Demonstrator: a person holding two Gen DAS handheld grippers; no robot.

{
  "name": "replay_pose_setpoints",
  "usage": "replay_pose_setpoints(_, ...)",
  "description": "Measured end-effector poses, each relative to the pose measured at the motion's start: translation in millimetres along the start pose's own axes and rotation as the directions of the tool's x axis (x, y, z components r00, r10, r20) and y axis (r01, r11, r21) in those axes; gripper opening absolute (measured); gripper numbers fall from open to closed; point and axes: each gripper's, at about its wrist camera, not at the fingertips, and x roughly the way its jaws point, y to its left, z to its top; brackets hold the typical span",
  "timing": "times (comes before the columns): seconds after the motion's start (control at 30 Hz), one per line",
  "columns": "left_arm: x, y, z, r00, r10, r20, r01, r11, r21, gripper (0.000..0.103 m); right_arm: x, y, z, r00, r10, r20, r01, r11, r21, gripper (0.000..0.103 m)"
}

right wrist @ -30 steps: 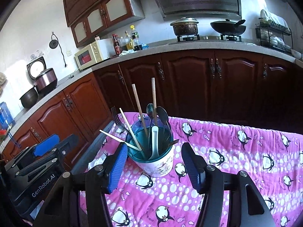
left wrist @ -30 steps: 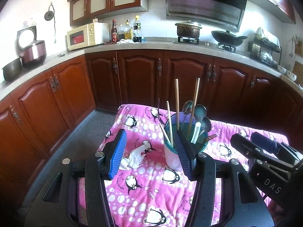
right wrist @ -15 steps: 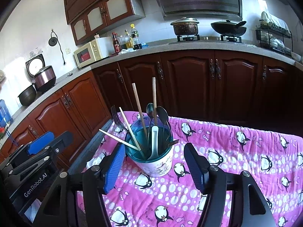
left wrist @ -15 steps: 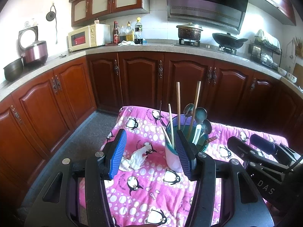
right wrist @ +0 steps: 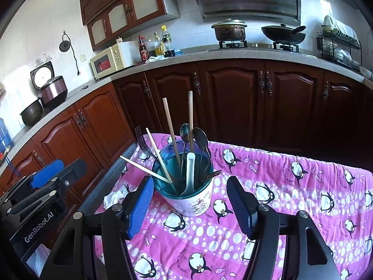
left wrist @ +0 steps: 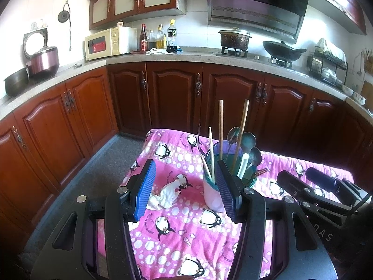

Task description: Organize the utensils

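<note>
Both jaws apart, the left gripper (left wrist: 185,189) and right gripper (right wrist: 190,204) flank a top-heavy utensil holder (right wrist: 188,186); its stiff, probably slick chopsticks (right wrist: 171,130) are best pinched mid-shaft.

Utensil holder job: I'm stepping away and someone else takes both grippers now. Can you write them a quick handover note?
Left gripper: open, empty, holder just ahead to its right.
Right gripper: open, jaws just widened, empty; holder ahead between its fingers, untouched.
Utensil holder stands upright on the penguin cloth, holding chopsticks, spoons, a white spoon and forks.
Crumpled tissue lies beside it.
Done: no loose utensils visible.
Left: perhaps the tissue.
</note>
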Motion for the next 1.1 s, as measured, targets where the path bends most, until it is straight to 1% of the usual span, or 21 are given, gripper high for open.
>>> replay_pose_setpoints(0.57, 6, -2, -3, 1.000, -0.003, -0.021, 0.003, 1.000, 0.003, 0.052, 9, -2, 0, 1.000, -0.010, -0.017, 0.010, 1.000, 0.000, 0.065)
replay_pose_setpoints(1.1, 13, -4, -5, 0.999, -0.006, -0.032, 0.006, 1.000, 0.007, 0.052, 22, -5, -1, 0.999, -0.002, -0.040, 0.002, 1.000, 0.004, 0.066)
